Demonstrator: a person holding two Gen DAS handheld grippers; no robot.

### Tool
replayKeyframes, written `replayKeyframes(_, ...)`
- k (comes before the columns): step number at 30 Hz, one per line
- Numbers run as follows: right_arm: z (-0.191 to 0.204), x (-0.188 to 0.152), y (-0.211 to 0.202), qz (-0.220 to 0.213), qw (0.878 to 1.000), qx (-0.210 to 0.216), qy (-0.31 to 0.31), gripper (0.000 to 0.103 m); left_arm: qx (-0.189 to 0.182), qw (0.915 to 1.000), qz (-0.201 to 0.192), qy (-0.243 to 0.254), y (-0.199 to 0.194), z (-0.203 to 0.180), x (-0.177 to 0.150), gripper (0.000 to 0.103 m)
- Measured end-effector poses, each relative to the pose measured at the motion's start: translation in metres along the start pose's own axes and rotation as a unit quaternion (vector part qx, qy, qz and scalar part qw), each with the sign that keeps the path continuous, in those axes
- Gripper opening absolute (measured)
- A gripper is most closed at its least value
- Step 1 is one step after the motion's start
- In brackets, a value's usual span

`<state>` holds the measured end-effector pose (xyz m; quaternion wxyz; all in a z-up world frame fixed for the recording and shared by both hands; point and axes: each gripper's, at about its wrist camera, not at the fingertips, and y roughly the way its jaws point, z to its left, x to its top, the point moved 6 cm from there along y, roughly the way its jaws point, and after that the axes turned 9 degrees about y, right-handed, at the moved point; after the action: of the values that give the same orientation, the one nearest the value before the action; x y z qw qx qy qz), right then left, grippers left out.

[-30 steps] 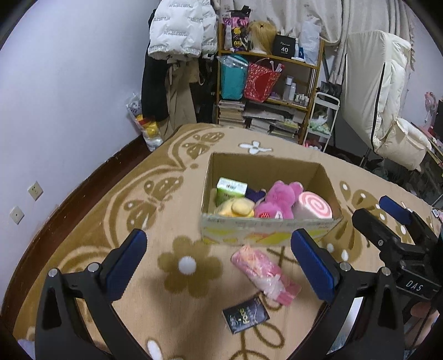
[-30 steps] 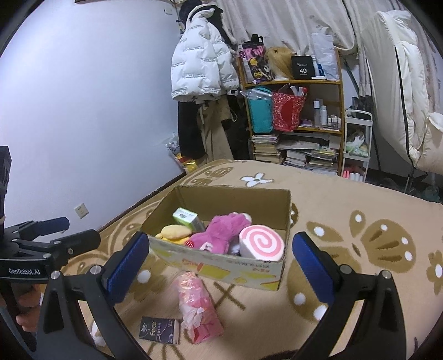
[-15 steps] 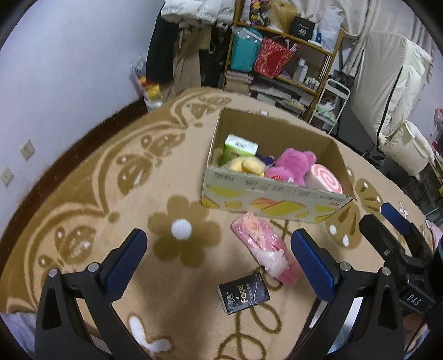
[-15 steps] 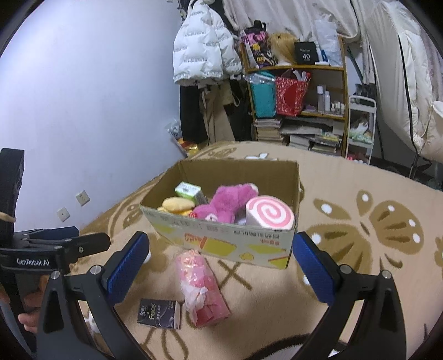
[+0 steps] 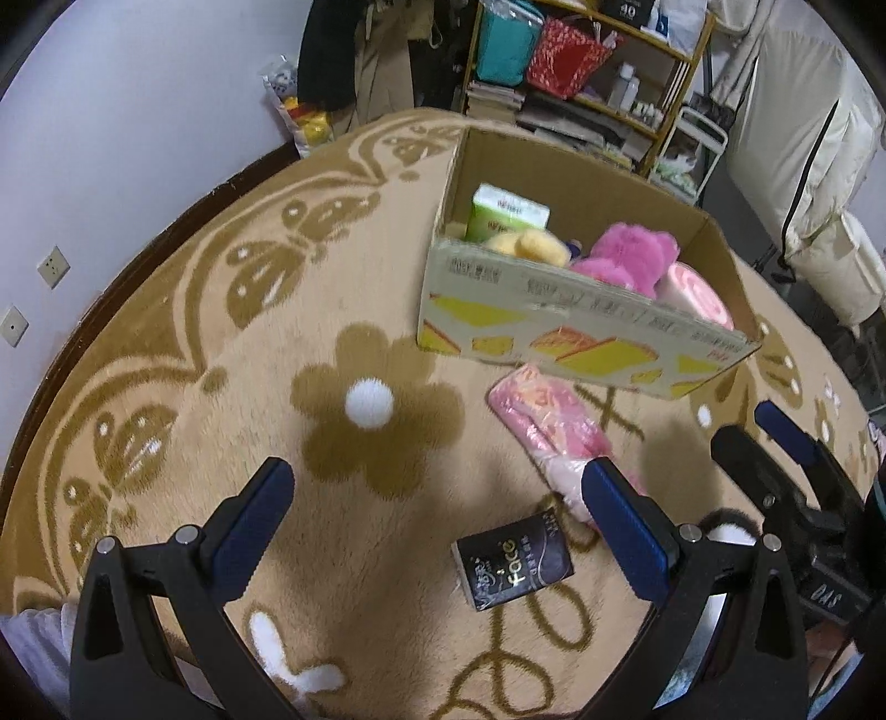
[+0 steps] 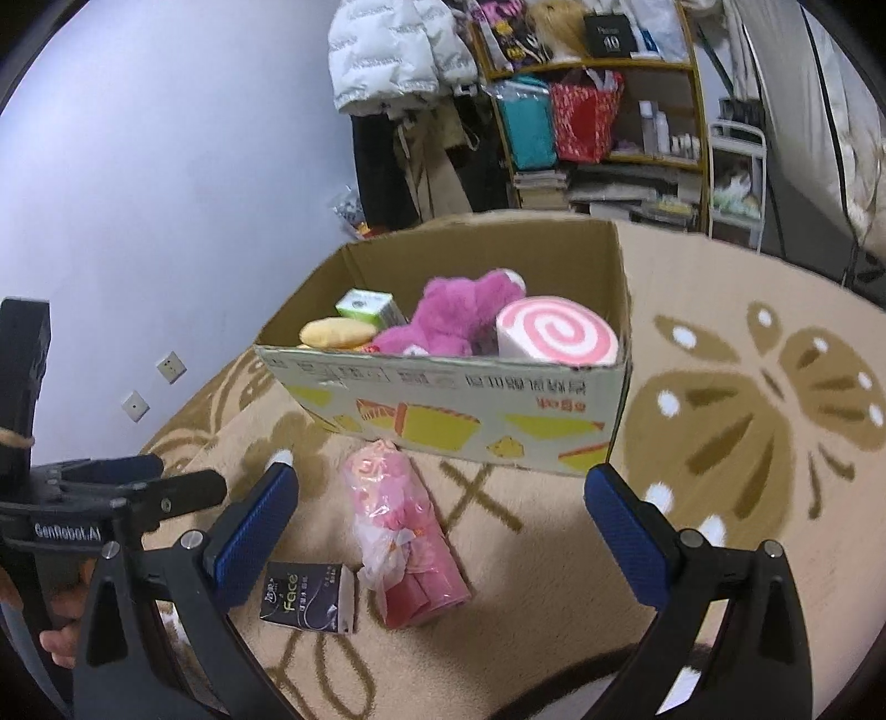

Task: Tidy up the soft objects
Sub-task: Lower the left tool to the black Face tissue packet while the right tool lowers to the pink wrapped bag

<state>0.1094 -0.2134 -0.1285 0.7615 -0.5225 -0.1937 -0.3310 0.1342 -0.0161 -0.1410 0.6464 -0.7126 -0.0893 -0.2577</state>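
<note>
Both grippers have dropped nearer the rug [image 5: 166, 343]. The left gripper [image 5: 437, 531] and right gripper [image 6: 440, 534] gape wide (nothing held). The pink pack [image 6: 404, 526] and black pack [image 6: 307, 595] lie between the fingers.

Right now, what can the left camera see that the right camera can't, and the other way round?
Only the left wrist view shows the white pompom flower on the rug, and the right gripper off to its side.

Only the right wrist view shows the white puffy jacket hanging by the wall, and the left gripper with a hand holding it.

Both show the cardboard box with the pink plush bear and swirl roll pillow inside, plus the pink bag and the black tissue pack lying on the rug.
</note>
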Motion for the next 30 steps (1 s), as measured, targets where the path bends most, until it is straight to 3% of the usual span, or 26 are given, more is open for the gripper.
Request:
replayKeyframes(10, -0.008, -0.006, 0.025, 0.039, 0.999, 0.01, 0.02, 0.103, -0.002, 0.9988, 0.047, 0.012, 0.026, -0.006, -0.009, 0.103)
replayKeyframes(15, -0.009, -0.011, 0.04, 0.07, 0.996, 0.035, 0.032, 0.101, 0.001, 0.9971, 0.073, 0.018, 0.039, -0.01, -0.017, 0.103)
replayKeyframes(30, -0.001, -0.022, 0.057, 0.106, 0.994, 0.04, 0.002, 0.098, -0.015, 0.9919, 0.123, 0.029, 0.074, -0.027, -0.029, 0.103)
